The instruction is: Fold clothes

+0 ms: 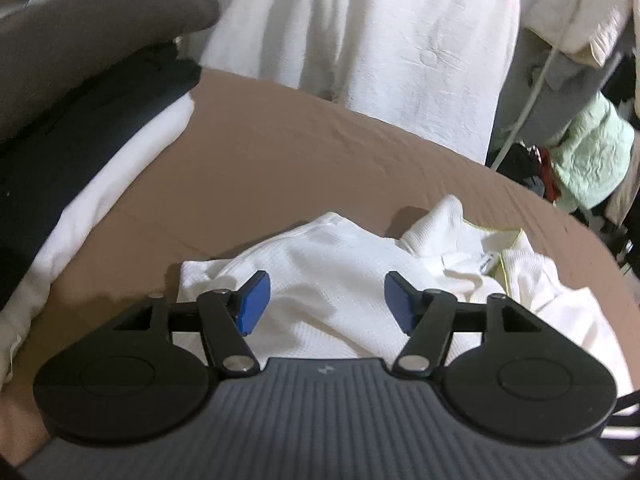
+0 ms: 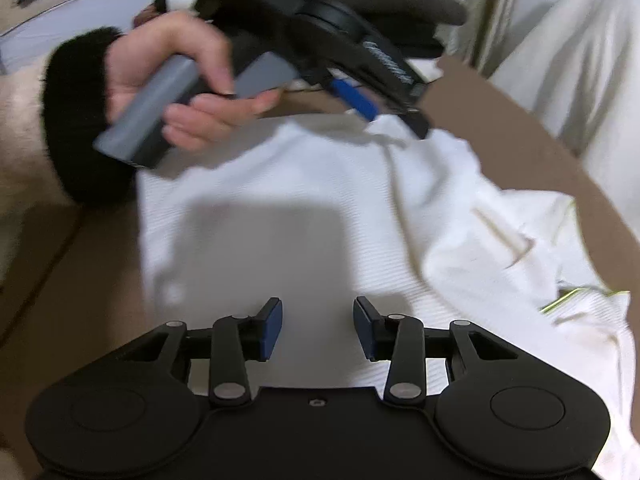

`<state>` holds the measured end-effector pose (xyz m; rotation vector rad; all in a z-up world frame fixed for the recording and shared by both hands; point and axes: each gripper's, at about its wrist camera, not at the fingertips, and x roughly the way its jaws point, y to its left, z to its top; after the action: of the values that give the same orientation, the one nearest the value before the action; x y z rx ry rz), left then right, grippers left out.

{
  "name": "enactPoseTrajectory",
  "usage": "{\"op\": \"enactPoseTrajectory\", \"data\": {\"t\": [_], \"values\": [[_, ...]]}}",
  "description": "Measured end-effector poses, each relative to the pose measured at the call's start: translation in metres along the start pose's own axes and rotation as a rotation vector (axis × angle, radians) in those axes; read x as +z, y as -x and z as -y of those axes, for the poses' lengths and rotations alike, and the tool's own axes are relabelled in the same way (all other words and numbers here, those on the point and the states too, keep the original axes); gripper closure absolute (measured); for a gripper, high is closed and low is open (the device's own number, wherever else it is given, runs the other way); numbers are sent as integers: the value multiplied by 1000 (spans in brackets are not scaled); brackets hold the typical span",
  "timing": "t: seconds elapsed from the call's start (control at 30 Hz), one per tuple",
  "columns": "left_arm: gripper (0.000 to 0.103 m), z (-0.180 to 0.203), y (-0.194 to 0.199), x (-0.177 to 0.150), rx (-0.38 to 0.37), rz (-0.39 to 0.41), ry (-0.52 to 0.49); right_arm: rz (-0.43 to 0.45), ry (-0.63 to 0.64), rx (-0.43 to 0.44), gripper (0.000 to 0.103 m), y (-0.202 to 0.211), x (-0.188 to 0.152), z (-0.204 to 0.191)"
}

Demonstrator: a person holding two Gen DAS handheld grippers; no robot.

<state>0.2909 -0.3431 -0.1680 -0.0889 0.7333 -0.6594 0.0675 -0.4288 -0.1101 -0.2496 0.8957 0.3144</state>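
A white knit garment [image 1: 332, 280] with thin yellow-green trim lies crumpled on the brown surface [image 1: 280, 152]. My left gripper [image 1: 327, 302] hovers over its near part, blue pads wide apart and open, with no cloth pinched between them. In the right wrist view the same garment [image 2: 320, 200] spreads flatter. My right gripper [image 2: 319, 328] stands open just above it, with nothing between its pads. At the top of that view a hand [image 2: 180, 80] in a black fuzzy sleeve holds the left gripper [image 2: 388, 114], whose tips are at the garment's far edge.
A stack of folded clothes [image 1: 80, 120] in grey, black and white sits at the left. Behind the surface hangs a large white cloth [image 1: 360, 40]. A mint-green garment [image 1: 592, 152] and other clutter lie off the right edge. Bare brown surface [image 2: 520, 128] runs beyond the garment.
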Motion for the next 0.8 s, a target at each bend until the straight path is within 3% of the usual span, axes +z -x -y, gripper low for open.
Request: {"op": "enactPoseTrajectory", "data": {"t": [0.1, 0.23, 0.43, 0.5, 0.63, 0.73, 0.8], "values": [[34, 6, -6, -3, -8, -32, -9, 53, -68, -29, 60, 23, 1, 14], [24, 8, -14, -5, -13, -45, 11, 72, -274, -173, 58, 43, -9, 71], [23, 9, -10, -6, -27, -31, 16, 8, -579, -474, 56, 68, -78, 167], [23, 11, -10, -5, -26, -22, 23, -22, -630, -544, 56, 71, -99, 187], [23, 22, -15, -3, -40, -24, 14, -62, -687, -592, 52, 75, -128, 210], [18, 42, -28, -11, -52, -53, -92, -37, -735, -563, 40, 74, -138, 224], [24, 51, -45, -18, 12, -110, -134, -21, -749, -567, 34, 69, -143, 233]]}}
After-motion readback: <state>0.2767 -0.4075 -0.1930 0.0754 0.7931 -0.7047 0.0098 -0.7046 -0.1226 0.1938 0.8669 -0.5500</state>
